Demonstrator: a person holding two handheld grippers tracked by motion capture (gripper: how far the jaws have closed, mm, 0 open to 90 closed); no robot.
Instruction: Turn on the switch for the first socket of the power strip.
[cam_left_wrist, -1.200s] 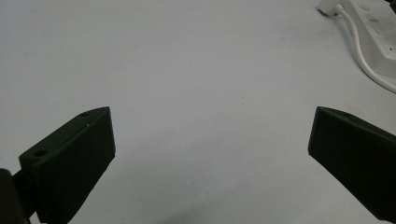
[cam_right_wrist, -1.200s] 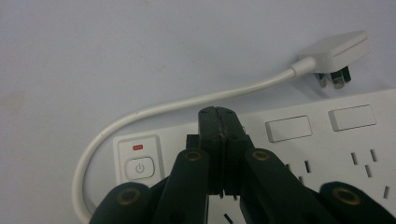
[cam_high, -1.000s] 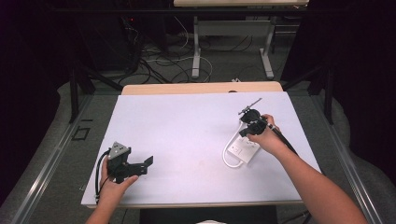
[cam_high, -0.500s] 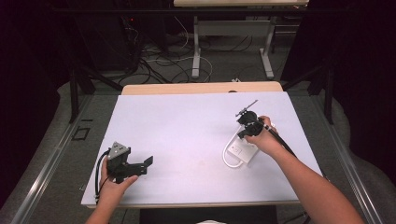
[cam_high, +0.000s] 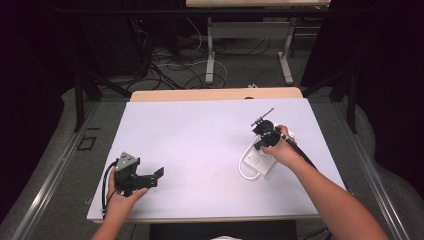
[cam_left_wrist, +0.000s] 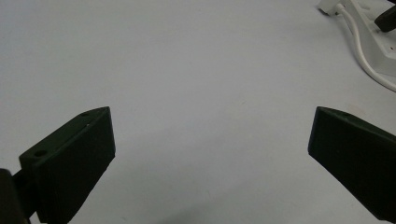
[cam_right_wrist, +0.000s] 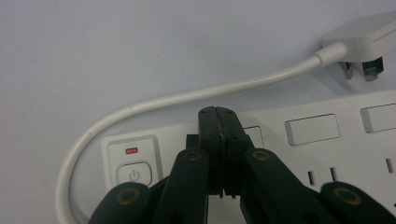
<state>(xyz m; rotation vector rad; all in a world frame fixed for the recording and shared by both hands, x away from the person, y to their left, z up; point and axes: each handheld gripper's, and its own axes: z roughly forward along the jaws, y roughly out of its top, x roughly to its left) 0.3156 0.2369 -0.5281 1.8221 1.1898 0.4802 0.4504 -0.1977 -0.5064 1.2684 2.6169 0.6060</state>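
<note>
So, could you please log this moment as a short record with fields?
Surface: white table
Object in hand: white power strip with power button and red light
Cable: white cord looping to its plug
Right gripper: shut, tips over the power strip beside the power button
Left gripper: open, nothing between its fingers

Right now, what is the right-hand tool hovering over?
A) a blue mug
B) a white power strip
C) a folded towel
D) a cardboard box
B: the right tool, jaws shut together, sits over a white power strip with a power button and a white cord looping to its plug.
</note>
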